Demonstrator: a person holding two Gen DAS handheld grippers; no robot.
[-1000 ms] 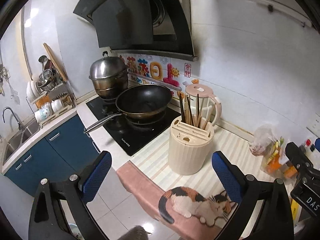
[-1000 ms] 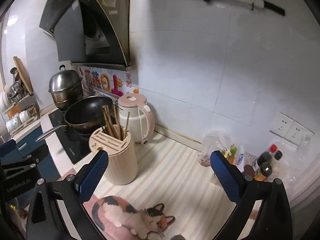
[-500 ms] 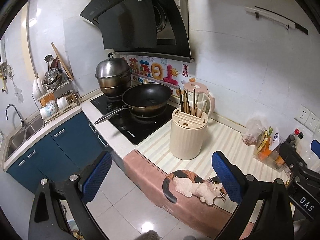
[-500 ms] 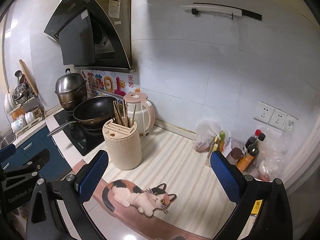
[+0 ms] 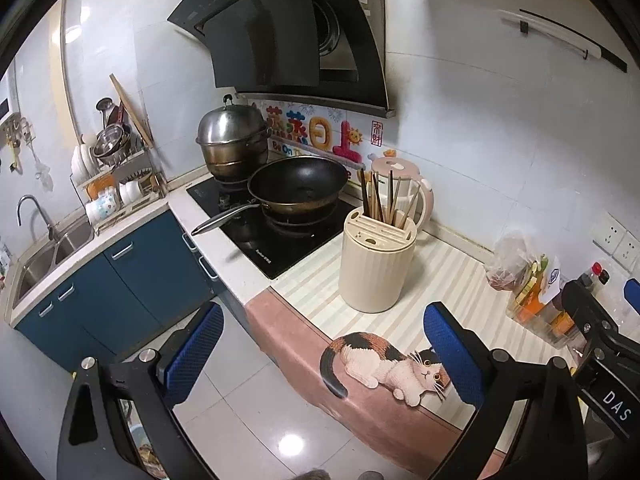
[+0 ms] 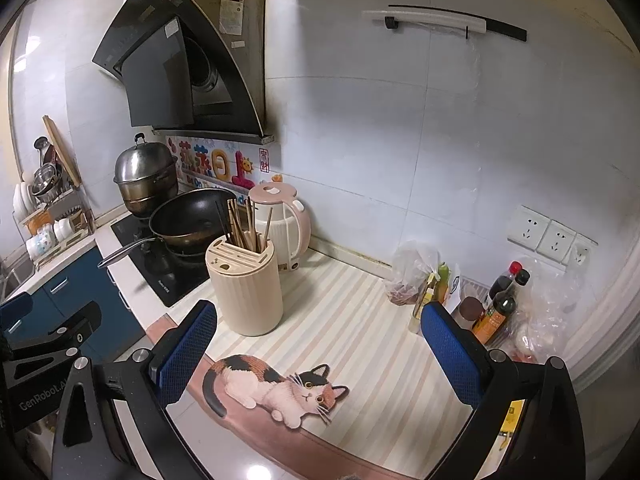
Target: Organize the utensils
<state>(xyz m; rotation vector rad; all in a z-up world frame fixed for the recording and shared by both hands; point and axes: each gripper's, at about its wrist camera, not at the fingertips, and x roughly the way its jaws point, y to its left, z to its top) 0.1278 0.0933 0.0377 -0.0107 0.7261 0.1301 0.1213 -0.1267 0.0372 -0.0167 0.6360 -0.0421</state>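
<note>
Left wrist view: left tool (image 5: pixel 324 354) spread wide, nothing between its blue pads, held off the counter (image 5: pixel 448 276) edge above the floor. At 12 o'clock from the tool, cream utensil holder (image 5: pixel 376 264) upright on the striped mat, chopsticks (image 5: pixel 380 200) standing in its rear compartment, knife slots in front. Pink kettle (image 5: pixel 404 188) just behind the holder at 1 o'clock; black wok (image 5: pixel 298 184) on the hob at 11 o'clock, steel pot (image 5: pixel 232 140) behind it. Cat print (image 5: pixel 384 364) on the mat near the right pad. Right wrist view: right tool (image 6: pixel 318 354) likewise wide open and empty. Same utensil holder (image 6: pixel 246 284) at 11 o'clock, upright, chopsticks (image 6: pixel 240 228) sticking out, kettle (image 6: pixel 282 224) touching or just behind it. Sauce bottles (image 6: pixel 500 300) at 2 o'clock by the wall.
</note>
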